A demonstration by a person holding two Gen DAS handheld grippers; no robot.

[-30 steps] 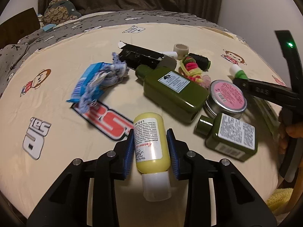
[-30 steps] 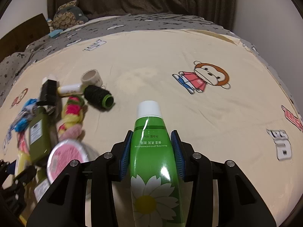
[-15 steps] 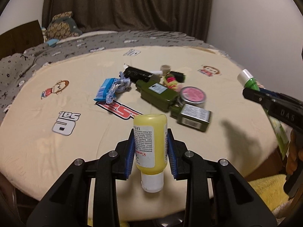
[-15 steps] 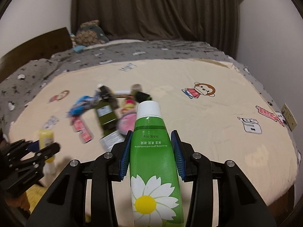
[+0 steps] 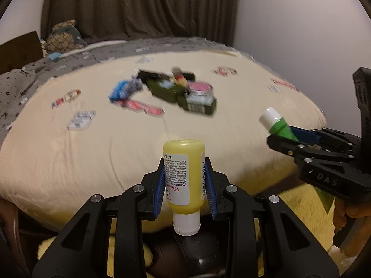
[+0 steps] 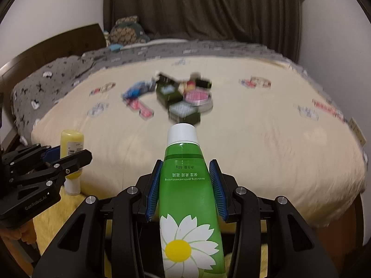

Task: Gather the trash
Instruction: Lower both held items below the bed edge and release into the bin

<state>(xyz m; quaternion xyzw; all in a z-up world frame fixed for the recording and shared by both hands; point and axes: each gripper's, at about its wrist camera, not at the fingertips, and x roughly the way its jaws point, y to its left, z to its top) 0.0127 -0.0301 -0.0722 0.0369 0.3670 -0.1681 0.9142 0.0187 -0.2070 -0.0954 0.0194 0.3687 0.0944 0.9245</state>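
My left gripper [image 5: 184,180] is shut on a yellow bottle [image 5: 183,173], white cap toward me, held in the air off the bed's near edge. My right gripper [image 6: 186,183] is shut on a green tube [image 6: 185,185] with a white cap and a daisy print, also off the bed. The left wrist view shows the right gripper [image 5: 299,141] with the green tube [image 5: 278,125] at the right. The right wrist view shows the left gripper [image 6: 67,159] with the yellow bottle [image 6: 70,143] at the left. A blurred pile of trash [image 5: 180,90] lies mid-bed, also in the right wrist view [image 6: 183,97].
The bed has a cream cover [image 5: 81,153] with cartoon prints and a grey blanket [image 5: 20,78] at the far left. A yellow rug [image 6: 58,213] lies on the floor below the bed edge. A dark curtain [image 6: 204,7] and a wooden headboard [image 6: 58,44] stand behind.
Both grippers have pulled back from the pile and off the bed's near edge, each still holding its item. The pile now looks farther away and blurred.
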